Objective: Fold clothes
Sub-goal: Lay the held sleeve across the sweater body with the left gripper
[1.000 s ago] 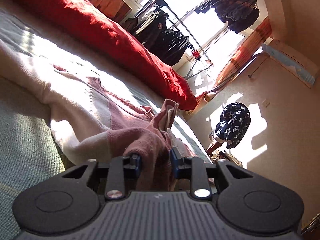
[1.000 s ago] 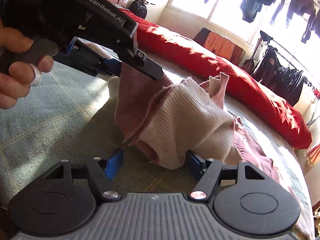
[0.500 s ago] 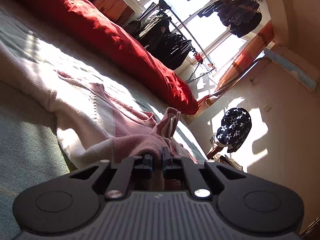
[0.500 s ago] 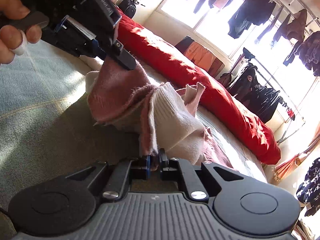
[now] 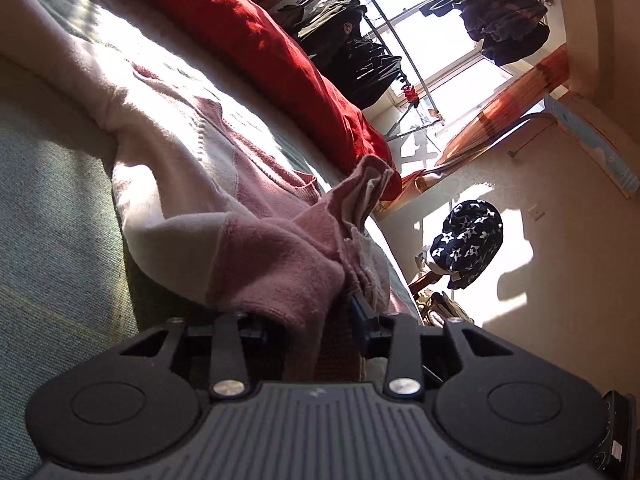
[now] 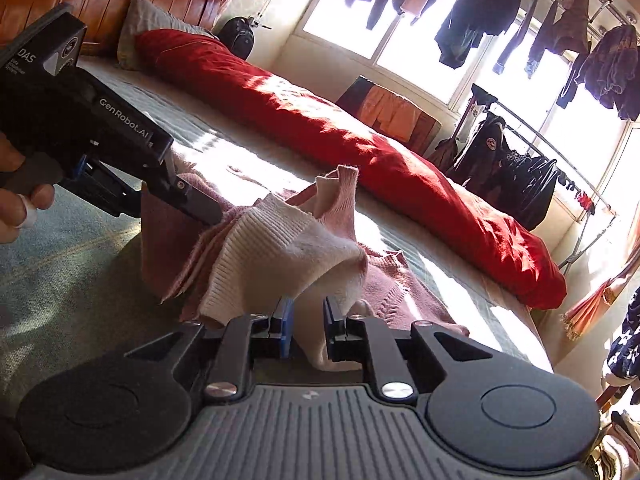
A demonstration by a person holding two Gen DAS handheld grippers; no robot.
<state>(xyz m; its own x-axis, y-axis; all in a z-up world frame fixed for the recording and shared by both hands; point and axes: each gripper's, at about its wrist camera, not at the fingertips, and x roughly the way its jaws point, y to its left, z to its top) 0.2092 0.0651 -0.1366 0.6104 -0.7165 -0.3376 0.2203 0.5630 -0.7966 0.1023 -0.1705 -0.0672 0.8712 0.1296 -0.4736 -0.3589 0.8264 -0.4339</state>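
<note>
Pink-and-cream knit sweater (image 6: 280,248) lies bunched on the bed (image 6: 72,280), one end raised. Your left claw (image 5: 316,320) stands with its fingers spread around pink cloth; whether the pads bite cannot be told. Your right claw (image 6: 306,322) has a narrow gap with cream knit running through it, and contact there cannot be told either. If you carry this fold, confirm both grips first, keep the edges level and lay them flat. The sweater's far end is washed out by sun; the cloth between the fingers is hidden behind both claw bodies.
</note>
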